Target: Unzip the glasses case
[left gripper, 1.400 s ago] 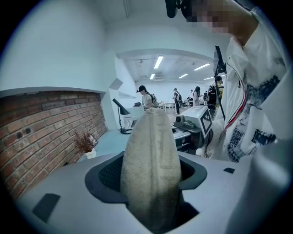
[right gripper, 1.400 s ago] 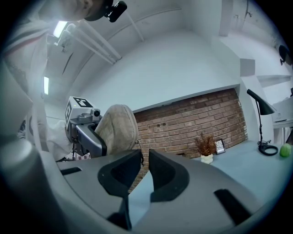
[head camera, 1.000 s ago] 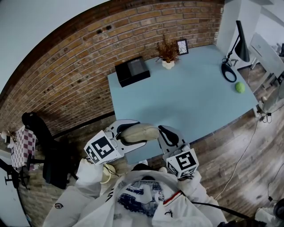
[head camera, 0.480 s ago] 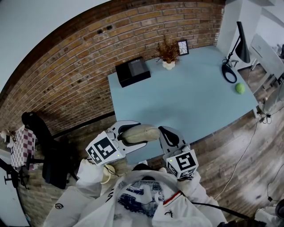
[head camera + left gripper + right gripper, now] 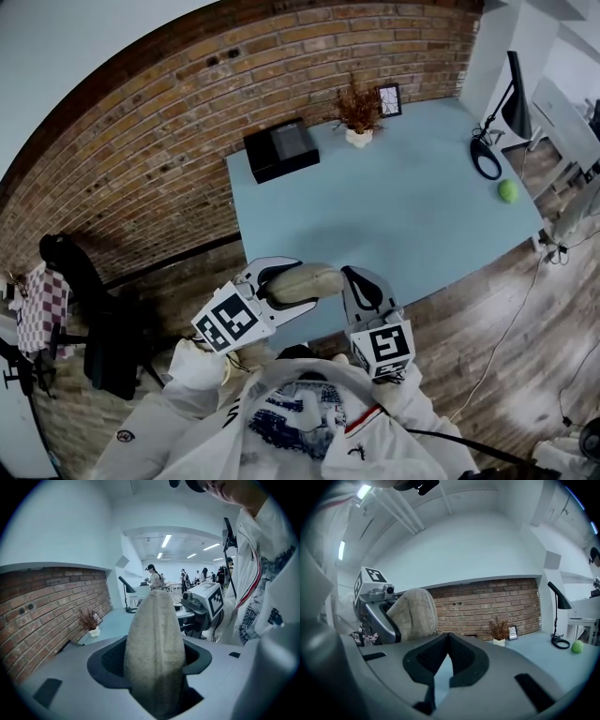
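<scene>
Above table [image 5: 412, 225] edge, L gripper [image 5: 274, 292] clamps glasses case [image 5: 307, 279]; R gripper [image 5: 356, 281] jaws together at its end — zip-grab step prob.; next, pull along seam.

Open-plan office, brick wall [image 5: 141, 141].
Pale blue worktop [image 5: 394, 206] with desk lamp [image 5: 517, 89]; office chair [image 5: 94, 309] nearby; ceiling strip lights [image 5: 165, 540], people [image 5: 153, 576] at desks beyond.

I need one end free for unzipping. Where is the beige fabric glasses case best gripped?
Likely one end of the beige fabric glasses case, across its width, from the left, as the left gripper does; its long pod shape leaves the other end free.
</scene>
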`<act>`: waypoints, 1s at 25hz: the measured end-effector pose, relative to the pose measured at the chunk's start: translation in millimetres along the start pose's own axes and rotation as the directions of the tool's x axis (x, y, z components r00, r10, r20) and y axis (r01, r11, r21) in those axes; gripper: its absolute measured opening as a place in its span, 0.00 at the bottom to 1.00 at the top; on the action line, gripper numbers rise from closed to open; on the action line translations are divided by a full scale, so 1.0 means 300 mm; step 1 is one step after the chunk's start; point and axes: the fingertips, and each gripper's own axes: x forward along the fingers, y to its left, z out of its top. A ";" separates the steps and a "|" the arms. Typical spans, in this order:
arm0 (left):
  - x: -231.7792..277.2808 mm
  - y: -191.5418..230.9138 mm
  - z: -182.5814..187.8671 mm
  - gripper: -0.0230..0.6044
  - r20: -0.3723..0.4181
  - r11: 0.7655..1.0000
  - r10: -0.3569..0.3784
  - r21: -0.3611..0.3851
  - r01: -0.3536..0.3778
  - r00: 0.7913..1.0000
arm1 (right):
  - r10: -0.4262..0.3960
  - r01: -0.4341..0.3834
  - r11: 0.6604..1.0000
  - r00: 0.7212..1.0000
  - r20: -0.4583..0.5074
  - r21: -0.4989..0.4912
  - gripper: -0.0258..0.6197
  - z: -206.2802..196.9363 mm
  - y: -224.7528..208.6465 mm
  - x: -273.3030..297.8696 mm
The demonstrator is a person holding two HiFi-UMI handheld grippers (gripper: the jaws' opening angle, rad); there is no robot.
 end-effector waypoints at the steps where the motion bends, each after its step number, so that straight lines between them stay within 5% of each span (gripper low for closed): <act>1: 0.001 0.008 -0.009 0.50 -0.001 1.000 0.000 -0.007 0.000 1.000 | -0.007 0.007 1.000 1.000 -0.005 -0.006 0.07 -0.001 -0.001 0.009; 25: -0.107 0.275 -0.206 0.50 -0.031 0.995 -0.088 0.035 0.089 0.996 | -0.162 0.146 0.979 0.981 -0.110 -0.141 0.07 0.011 0.111 0.309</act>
